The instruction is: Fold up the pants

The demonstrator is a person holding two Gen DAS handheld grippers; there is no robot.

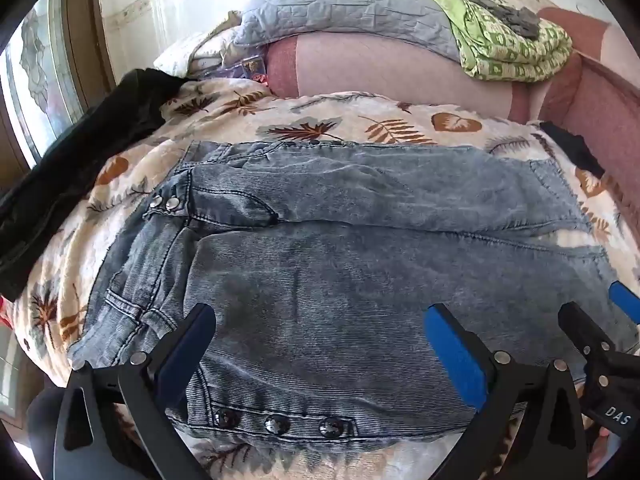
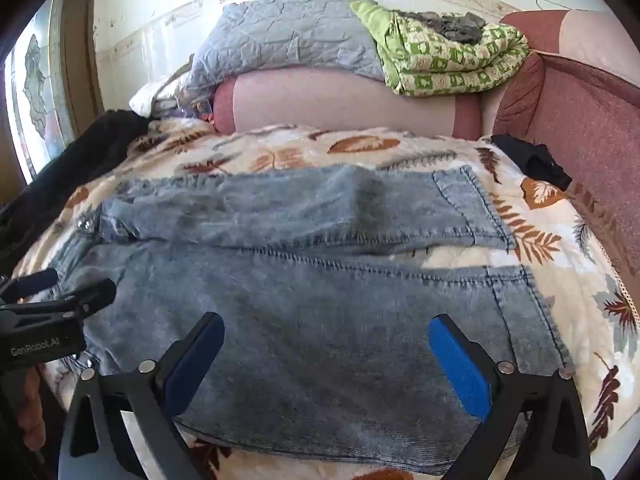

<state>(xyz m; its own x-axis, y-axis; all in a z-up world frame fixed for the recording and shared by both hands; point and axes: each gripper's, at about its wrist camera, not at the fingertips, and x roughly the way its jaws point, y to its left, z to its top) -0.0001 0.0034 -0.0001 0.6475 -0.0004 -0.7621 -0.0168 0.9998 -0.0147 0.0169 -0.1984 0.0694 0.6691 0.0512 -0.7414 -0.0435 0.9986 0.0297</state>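
Observation:
Light blue denim pants (image 1: 340, 248) lie flat on a leaf-print blanket (image 1: 360, 120), waistband to the left and both legs side by side running right. My left gripper (image 1: 320, 320) is open above the near leg, close to the waistband snaps (image 1: 276, 426). My right gripper (image 2: 326, 330) is open above the near leg of the pants (image 2: 320, 280), toward the cuff end. The right gripper also shows at the right edge of the left wrist view (image 1: 592, 320). The left gripper shows at the left edge of the right wrist view (image 2: 60, 292). Neither holds cloth.
A black garment (image 1: 80, 160) lies at the blanket's left edge. Another dark item (image 2: 536, 160) lies at the right by the pink sofa arm (image 2: 592, 128). A grey quilt (image 1: 340, 4) and a green patterned blanket (image 1: 512, 44) sit on the sofa back behind.

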